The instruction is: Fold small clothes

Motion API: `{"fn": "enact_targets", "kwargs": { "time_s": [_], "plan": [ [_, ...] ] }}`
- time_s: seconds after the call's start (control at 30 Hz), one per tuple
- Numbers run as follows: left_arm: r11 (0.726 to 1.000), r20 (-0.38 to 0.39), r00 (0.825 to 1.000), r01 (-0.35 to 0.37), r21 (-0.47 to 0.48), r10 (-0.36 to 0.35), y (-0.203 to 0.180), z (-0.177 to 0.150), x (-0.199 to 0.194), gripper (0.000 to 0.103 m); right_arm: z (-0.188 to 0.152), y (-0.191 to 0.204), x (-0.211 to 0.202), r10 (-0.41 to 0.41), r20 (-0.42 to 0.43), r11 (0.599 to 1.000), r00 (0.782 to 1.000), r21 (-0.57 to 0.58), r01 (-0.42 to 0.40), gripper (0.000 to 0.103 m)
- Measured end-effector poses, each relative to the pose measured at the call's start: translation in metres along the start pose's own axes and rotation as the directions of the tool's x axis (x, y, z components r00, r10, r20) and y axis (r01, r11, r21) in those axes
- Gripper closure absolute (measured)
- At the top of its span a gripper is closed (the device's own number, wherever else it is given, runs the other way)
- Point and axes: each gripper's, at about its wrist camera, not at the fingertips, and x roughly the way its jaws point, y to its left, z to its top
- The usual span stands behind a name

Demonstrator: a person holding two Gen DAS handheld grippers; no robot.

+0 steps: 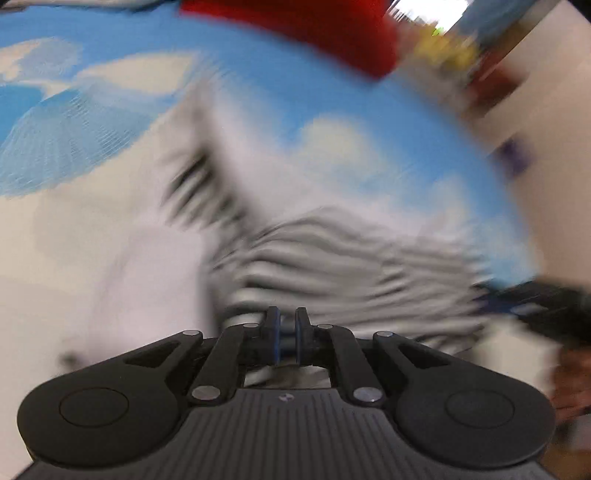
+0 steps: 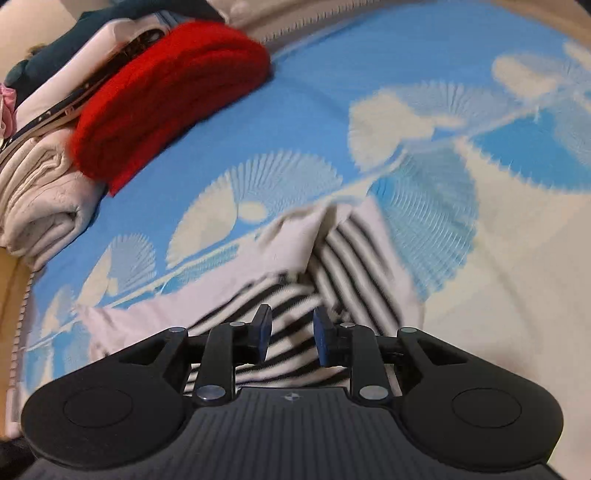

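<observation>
A small white garment with black stripes (image 2: 354, 251) lies rumpled on a blue sheet with a pale shell pattern (image 2: 303, 110). My right gripper (image 2: 291, 334) hovers just above its striped part, open, with the blue pads apart and nothing pinched between them. The left wrist view is heavily blurred. There my left gripper (image 1: 288, 334) is shut, and the garment's (image 1: 351, 251) creases run together at its fingertips, with cloth bunched under them. A dark blurred shape (image 1: 535, 295) at the right edge looks like the other gripper.
A folded red knit (image 2: 166, 103) lies at the far left of the bed on a stack of folded cream and white clothes (image 2: 40, 199), with dark items behind. The red knit (image 1: 314, 26) also shows at the top of the left view. The bed's edge runs down the left side.
</observation>
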Motion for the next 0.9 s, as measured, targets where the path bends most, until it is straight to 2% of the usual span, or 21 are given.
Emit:
{"fn": "enact_targets", "kwargs": {
  "time_s": [0.03,0.1,0.13,0.2,0.27,0.33,0.4,0.43,0.5,0.57,0.63,0.73,0.83,0.9],
  "plan": [
    [0.999,-0.01,0.999,-0.037,-0.007,0.037,0.006,-0.001,0.005,0.101,-0.002,-0.003,0.008,-0.013,-0.045,1.0,0.999,0.016,0.013,0.077],
    [0.998,0.011,1.0,0.0,-0.063,0.001,0.016,0.002,0.002,0.101,-0.005,-0.009,0.025,-0.064,-0.137,0.998,0.988,0.009,0.066,0.077],
    [0.999,0.036,0.999,-0.003,-0.053,0.005,0.017,0.003,-0.003,0.101,-0.007,-0.012,0.032,-0.09,-0.169,0.996,0.981,0.001,0.091,0.077],
    [1.0,0.097,0.995,-0.009,0.007,0.009,0.011,0.005,-0.014,0.101,-0.006,-0.016,0.035,-0.09,-0.166,0.996,0.982,0.01,0.093,0.078],
    [0.999,0.125,0.992,0.025,0.033,-0.029,0.009,0.008,-0.022,0.099,-0.001,-0.014,0.029,-0.073,-0.127,0.997,0.989,0.021,0.076,0.077],
    [0.998,0.104,0.994,0.039,0.053,-0.045,0.008,0.008,-0.018,0.098,0.001,-0.009,0.022,-0.031,-0.083,1.0,0.996,0.001,0.031,0.076],
    [0.996,0.005,1.0,-0.006,0.087,0.005,0.012,0.008,-0.005,0.096,-0.001,-0.006,0.026,-0.011,-0.113,1.0,0.994,-0.03,0.008,0.072],
    [0.993,-0.026,0.999,-0.038,0.108,0.041,0.014,0.007,-0.001,0.089,-0.004,-0.008,0.033,-0.029,-0.155,0.999,0.987,-0.041,0.023,0.072],
    [0.993,0.0,0.999,-0.042,0.107,0.043,0.016,0.008,-0.015,0.088,-0.008,-0.013,0.041,-0.08,-0.198,0.996,0.977,-0.054,0.071,0.075],
    [0.987,0.082,0.996,-0.058,0.148,0.046,0.012,0.007,-0.043,0.087,-0.005,-0.011,0.022,-0.106,-0.173,0.994,0.979,-0.046,0.1,0.075],
    [0.981,0.156,0.987,-0.065,0.183,0.036,0.005,0.0,-0.072,0.085,-0.001,-0.009,-0.015,-0.079,-0.081,0.996,0.994,-0.043,0.076,0.074],
    [0.988,0.189,0.982,-0.034,0.15,0.005,0.004,-0.014,-0.109,0.085,-0.005,-0.01,-0.076,-0.087,0.059,0.995,0.994,-0.05,0.09,0.072],
    [0.99,0.214,0.977,-0.03,0.137,0.0,0.003,-0.036,-0.151,0.085,-0.02,-0.026,-0.129,-0.041,0.119,0.999,0.992,-0.021,0.044,0.072],
    [0.991,0.227,0.974,-0.032,0.127,0.002,0.002,-0.059,-0.179,0.085,-0.044,-0.036,-0.163,-0.031,0.151,0.999,0.988,-0.038,0.037,0.071]
  ]
}}
